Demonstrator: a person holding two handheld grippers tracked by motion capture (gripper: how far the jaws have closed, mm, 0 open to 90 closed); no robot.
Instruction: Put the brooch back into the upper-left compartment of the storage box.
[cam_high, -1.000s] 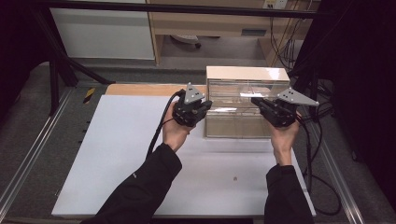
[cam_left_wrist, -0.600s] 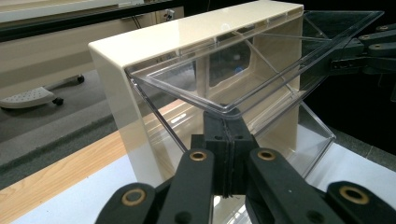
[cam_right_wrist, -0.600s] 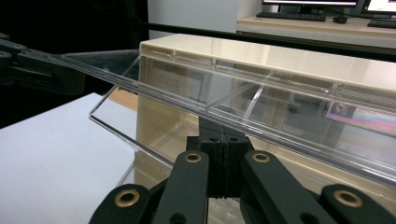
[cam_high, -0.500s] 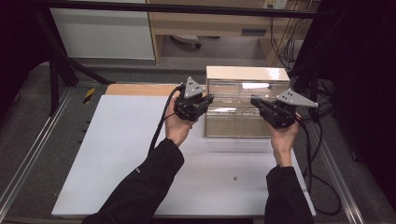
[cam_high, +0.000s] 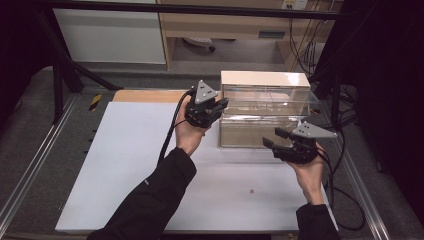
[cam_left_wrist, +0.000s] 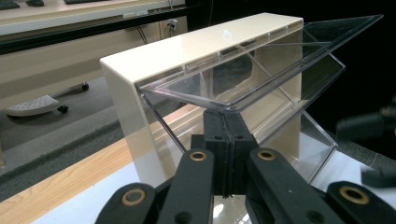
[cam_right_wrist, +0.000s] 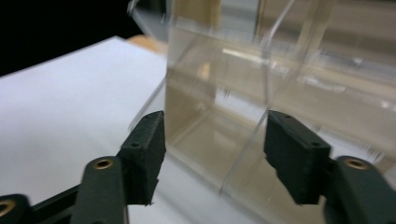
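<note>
Low and right of centre in the high view, the right hand-held gripper (cam_high: 274, 139) is held just in front of the lower right part of the clear box (cam_high: 265, 112). Its jaws have just been opening and stand well apart with nothing between them; in the right gripper view, the box's transparent lower compartment lies directly ahead. Farther up, at frame centre, the left hand-held gripper (cam_high: 220, 106) is shut on the edge of the clear hinged lid (cam_left_wrist: 261, 70), which is tilted open. The box's long axis runs left to right across the white surface (cam_high: 125, 160). Its walls are glossy, thin and transparent; its back and top are smooth cream panels.
</note>
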